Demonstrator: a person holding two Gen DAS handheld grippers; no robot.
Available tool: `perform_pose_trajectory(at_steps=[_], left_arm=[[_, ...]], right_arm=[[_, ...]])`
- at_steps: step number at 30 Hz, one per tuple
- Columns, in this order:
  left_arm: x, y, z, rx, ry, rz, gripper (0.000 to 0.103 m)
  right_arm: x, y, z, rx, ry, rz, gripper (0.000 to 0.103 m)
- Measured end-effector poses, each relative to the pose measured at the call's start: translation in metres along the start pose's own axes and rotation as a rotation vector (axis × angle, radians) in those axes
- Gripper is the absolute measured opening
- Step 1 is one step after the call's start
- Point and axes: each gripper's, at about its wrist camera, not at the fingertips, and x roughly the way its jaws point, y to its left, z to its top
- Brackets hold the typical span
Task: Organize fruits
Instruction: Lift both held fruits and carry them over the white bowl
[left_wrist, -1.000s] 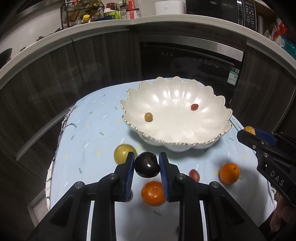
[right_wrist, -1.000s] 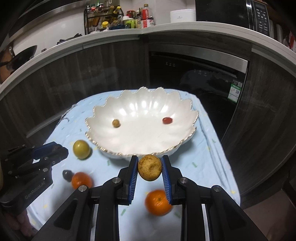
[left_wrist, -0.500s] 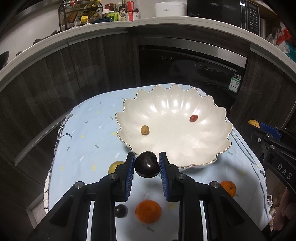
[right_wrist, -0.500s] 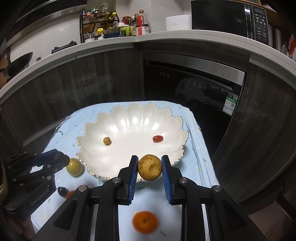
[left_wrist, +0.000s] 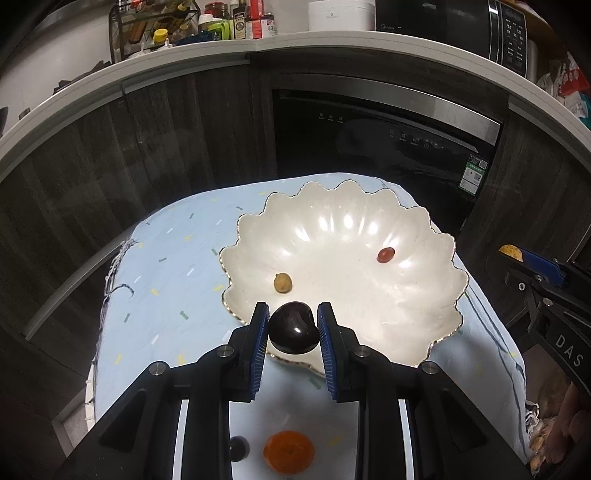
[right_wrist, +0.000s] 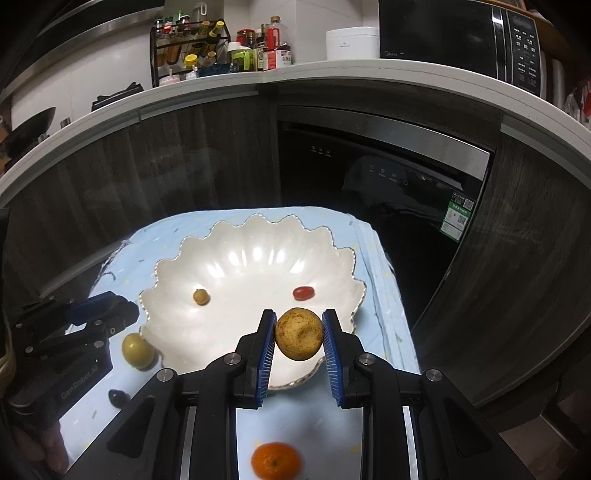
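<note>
Covering the table, a pale blue cloth carries a white scalloped bowl. Over its near rim, the left gripper pinches a dark plum; the right gripper clamps a speckled yellow fruit. Inside lie a small tan fruit and a red grape.

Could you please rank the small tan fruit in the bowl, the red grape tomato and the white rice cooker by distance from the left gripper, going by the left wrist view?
1. Small tan round fruit, in the bowl just beyond the left gripper.
2. Red grape tomato, farther right in the bowl.
3. White rice cooker, up on the counter behind.
</note>
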Motion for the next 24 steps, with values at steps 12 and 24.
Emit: perform_pose_trajectory(at_steps=[12, 24], left_arm=[[0.019, 0.004, 0.015, -0.006, 0.009, -0.013, 0.027], [0.048, 0.009, 0.024, -0.003, 0.043, -0.015, 0.027]], right_arm=[[0.023, -0.004, 0.014, 0.005, 0.031, -0.008, 0.027], [0.053, -0.011, 0.020, 0.010, 0.063, -0.021, 0.027]])
